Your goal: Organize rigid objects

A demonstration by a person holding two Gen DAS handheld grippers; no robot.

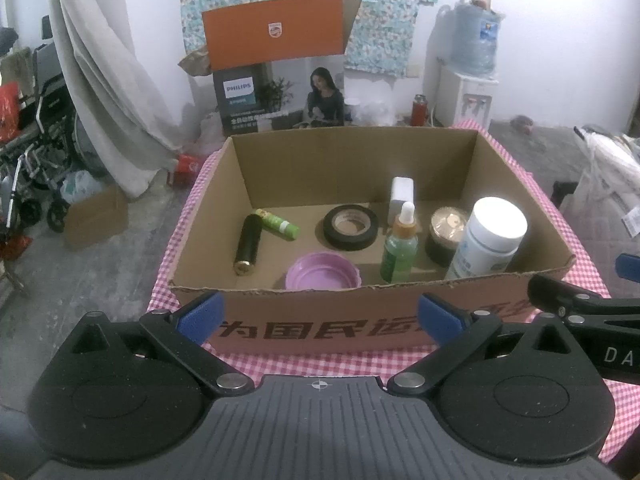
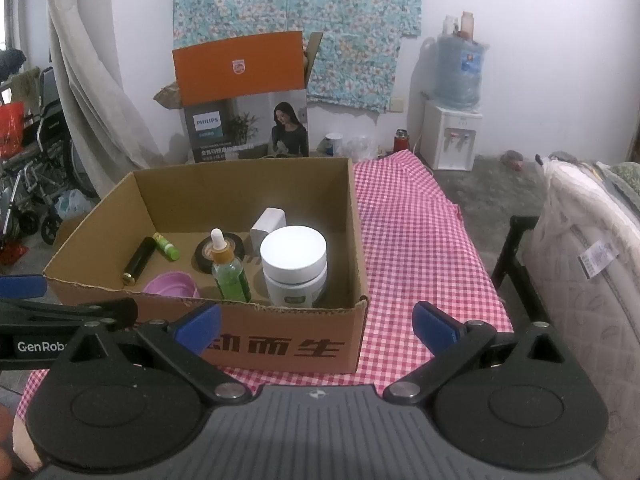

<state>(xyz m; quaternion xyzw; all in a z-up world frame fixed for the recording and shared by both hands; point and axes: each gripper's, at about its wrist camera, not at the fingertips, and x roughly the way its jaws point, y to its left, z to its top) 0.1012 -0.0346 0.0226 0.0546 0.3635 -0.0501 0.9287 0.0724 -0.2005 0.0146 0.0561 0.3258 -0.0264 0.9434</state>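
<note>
An open cardboard box (image 1: 360,320) (image 2: 288,340) stands on a red checked cloth. Inside are a black tube (image 1: 248,246) (image 2: 138,260), a green stick (image 1: 278,225) (image 2: 166,246), a black tape roll (image 1: 351,227) (image 2: 206,254), a pink lid (image 1: 322,272) (image 2: 170,285), a green dropper bottle (image 1: 400,246) (image 2: 230,270), a white block (image 1: 401,198) (image 2: 268,226), a dark jar with a gold lid (image 1: 446,234) and a white jar (image 1: 490,238) (image 2: 294,268). My left gripper (image 1: 320,314) and my right gripper (image 2: 316,326) are open and empty, in front of the box's near wall.
The checked cloth (image 2: 416,248) runs right of the box. A Philips carton (image 1: 276,80) stands behind the box. A water dispenser (image 2: 452,136) is at the back right, a wheelchair (image 1: 36,140) at the left, a mattress (image 2: 592,264) at the right.
</note>
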